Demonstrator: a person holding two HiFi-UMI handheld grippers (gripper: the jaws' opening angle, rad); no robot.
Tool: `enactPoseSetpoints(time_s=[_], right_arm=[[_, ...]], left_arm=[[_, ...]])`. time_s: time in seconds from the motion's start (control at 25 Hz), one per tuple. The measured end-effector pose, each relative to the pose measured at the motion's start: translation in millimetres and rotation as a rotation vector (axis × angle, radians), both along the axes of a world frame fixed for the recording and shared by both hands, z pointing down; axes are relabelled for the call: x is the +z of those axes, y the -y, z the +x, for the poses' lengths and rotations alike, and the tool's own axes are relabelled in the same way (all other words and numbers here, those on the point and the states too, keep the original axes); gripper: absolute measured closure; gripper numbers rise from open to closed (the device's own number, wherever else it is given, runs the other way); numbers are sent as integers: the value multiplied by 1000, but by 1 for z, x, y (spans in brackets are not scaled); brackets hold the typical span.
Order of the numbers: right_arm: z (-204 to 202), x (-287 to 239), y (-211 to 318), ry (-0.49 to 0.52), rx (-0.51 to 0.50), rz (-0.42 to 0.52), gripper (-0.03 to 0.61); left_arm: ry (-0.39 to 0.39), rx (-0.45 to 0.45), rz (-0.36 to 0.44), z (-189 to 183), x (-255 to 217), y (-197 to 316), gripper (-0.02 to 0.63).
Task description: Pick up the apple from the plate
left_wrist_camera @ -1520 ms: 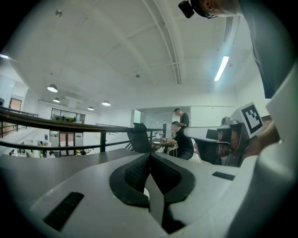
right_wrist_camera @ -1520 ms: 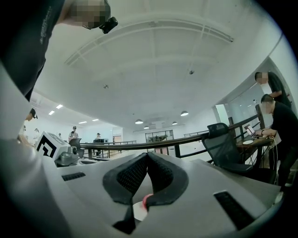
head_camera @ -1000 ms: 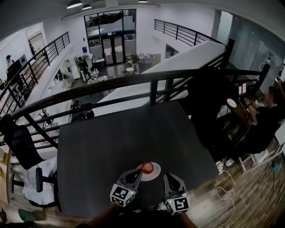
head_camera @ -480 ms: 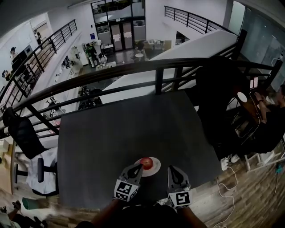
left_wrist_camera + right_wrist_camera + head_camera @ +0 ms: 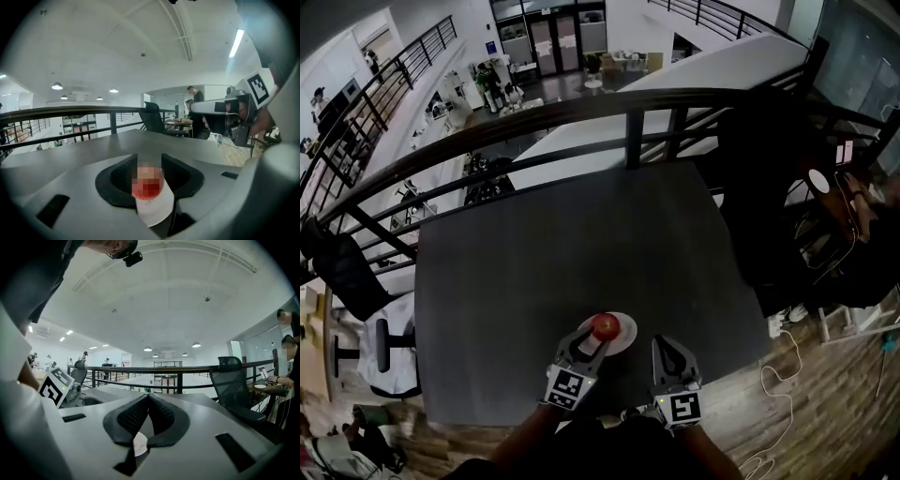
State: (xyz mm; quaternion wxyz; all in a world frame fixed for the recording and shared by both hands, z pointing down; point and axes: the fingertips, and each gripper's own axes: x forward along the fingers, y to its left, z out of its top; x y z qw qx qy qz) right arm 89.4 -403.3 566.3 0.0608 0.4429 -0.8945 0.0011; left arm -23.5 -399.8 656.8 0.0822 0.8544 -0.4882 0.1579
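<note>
Left gripper (image 5: 595, 338) just opened around apple (image 5: 605, 326).

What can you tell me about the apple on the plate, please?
The apple is small, round and red, resting on a white plate near the front edge of the dark table. The left claw, whose jaws have just been opening, points at it, with the apple framed in their gap; no grip shows yet.
</note>
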Motion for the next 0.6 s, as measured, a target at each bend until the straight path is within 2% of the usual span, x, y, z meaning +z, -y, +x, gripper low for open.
enactPoseSetpoints(time_s=[0.16,0.28,0.6], right_arm=[[-6,14,6,8,-7,-27,555],[-19,21,11,29,-18,-46,555],[-34,39,9,41,-73,-81,554]], left_arm=[[35,-16,-29,-2,18,6,373],[65,23,-84,0,38,9,281],[125,51,-184,5,83,18,233]])
